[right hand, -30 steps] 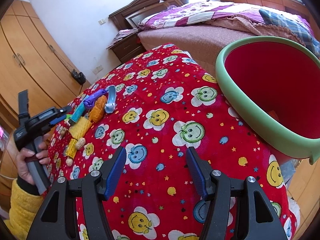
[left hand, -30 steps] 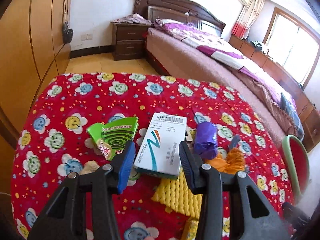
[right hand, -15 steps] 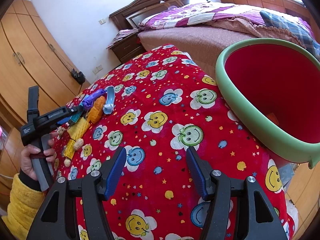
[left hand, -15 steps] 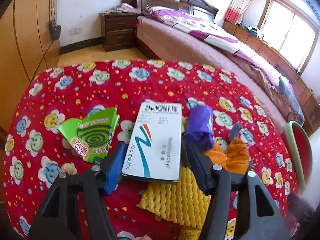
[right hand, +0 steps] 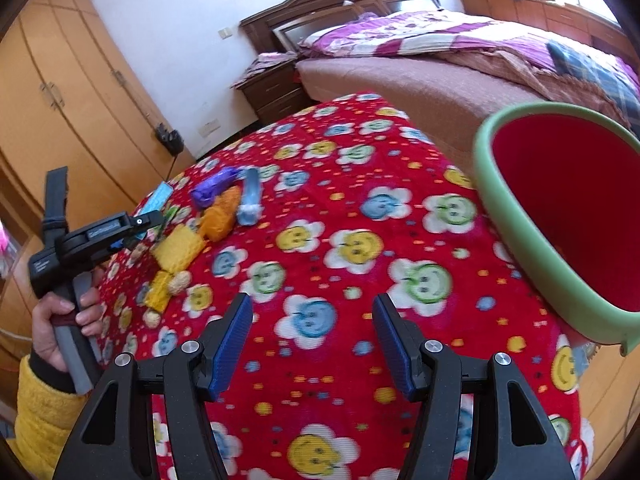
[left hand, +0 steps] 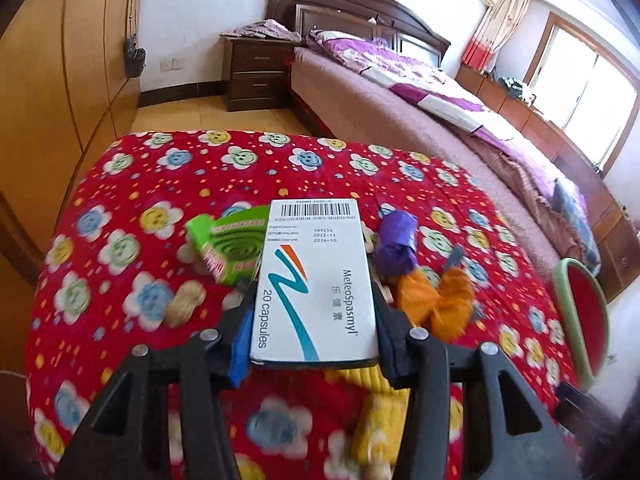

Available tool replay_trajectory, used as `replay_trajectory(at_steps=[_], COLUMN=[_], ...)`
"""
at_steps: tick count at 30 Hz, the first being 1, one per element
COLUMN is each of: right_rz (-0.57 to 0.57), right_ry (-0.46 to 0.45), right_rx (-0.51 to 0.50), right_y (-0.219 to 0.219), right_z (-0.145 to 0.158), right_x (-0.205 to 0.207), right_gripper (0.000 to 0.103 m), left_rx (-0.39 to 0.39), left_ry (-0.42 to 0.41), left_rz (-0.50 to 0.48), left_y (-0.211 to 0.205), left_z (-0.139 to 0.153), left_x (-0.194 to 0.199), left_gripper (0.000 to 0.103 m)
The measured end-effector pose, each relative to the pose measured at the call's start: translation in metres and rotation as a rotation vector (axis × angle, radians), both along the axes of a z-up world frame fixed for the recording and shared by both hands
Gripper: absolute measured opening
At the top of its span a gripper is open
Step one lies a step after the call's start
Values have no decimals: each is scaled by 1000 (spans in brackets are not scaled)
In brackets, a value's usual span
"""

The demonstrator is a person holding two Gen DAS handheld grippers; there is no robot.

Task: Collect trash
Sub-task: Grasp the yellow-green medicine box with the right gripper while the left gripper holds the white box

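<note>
A white medicine box (left hand: 316,280) with a barcode sits between the jaws of my left gripper (left hand: 314,314). The jaws are closing and the blue pads press on its long sides, holding it above the cloth. Under and around it lie a green mosquito-coil box (left hand: 232,244), a purple bag (left hand: 396,244), orange wrappers (left hand: 436,304) and a yellow ridged piece (left hand: 360,376). My right gripper (right hand: 312,332) hangs open over the red flowered tablecloth (right hand: 360,208) with nothing between its fingers. The red bin with a green rim (right hand: 516,240) stands at its right.
A peanut shell (left hand: 184,304) lies left of the trash pile, and a grey-blue tube (right hand: 250,196) beside it. A hand in a yellow sleeve (right hand: 60,320) holds the left gripper. Behind the table are a bed (left hand: 440,92), a nightstand (left hand: 252,76) and wooden wardrobes (right hand: 60,100).
My left gripper opened around the medicine box, then closed on its sides and raised it off the cloth. The right gripper drifted a little, staying open.
</note>
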State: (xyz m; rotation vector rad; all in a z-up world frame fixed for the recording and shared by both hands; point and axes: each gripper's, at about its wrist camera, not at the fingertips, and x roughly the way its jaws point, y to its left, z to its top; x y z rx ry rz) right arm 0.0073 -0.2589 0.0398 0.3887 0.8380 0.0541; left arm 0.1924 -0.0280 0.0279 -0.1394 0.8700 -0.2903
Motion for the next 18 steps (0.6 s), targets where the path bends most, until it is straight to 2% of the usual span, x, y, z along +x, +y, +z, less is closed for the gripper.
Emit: replay_trajectory(at_steps=[4,8,18], right_rz=[46,113,200], right_ry=[-14,-19,11], right_rx=[11,10,-5], right_y=[25,56,121], right_z=[6,9,1], right_x=[4,9,34], right_gripper=[64,64,64], left_rx=[-8,24,74], left_ry=[-1,13,10], left_rz=[36,84,242], left_y=[20,38,87], left_z=[7,5,-8], left_x=[-33,-56,-85], left_gripper=[50,50,50])
